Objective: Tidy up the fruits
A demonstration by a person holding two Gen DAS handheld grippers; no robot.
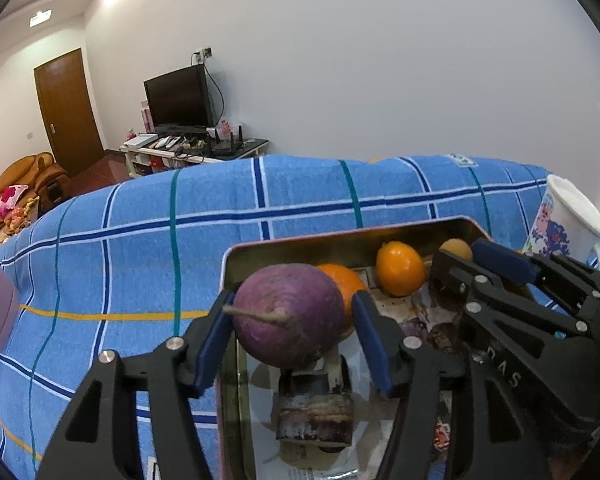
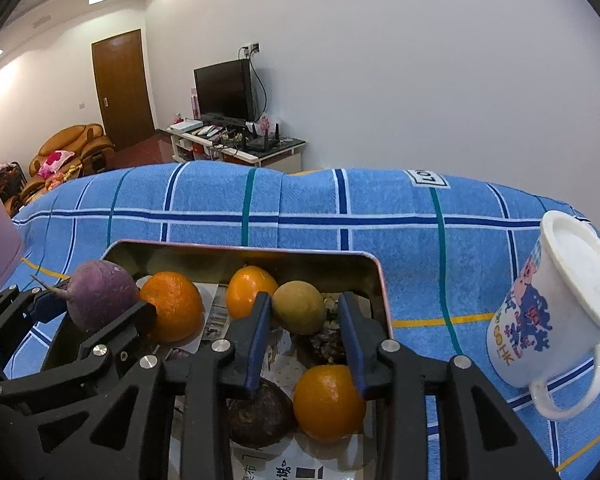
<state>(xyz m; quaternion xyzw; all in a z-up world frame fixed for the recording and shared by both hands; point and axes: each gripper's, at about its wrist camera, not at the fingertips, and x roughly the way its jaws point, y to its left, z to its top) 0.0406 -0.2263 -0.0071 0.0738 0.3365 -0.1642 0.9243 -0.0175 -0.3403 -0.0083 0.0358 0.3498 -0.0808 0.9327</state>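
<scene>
Bright, even room light from ceiling fixtures; sharp focus; strong fisheye bending with black corners at edges.

Left tool (image 1: 292,320) gripping — right tool (image 2: 304,336) seemingly open.
</scene>
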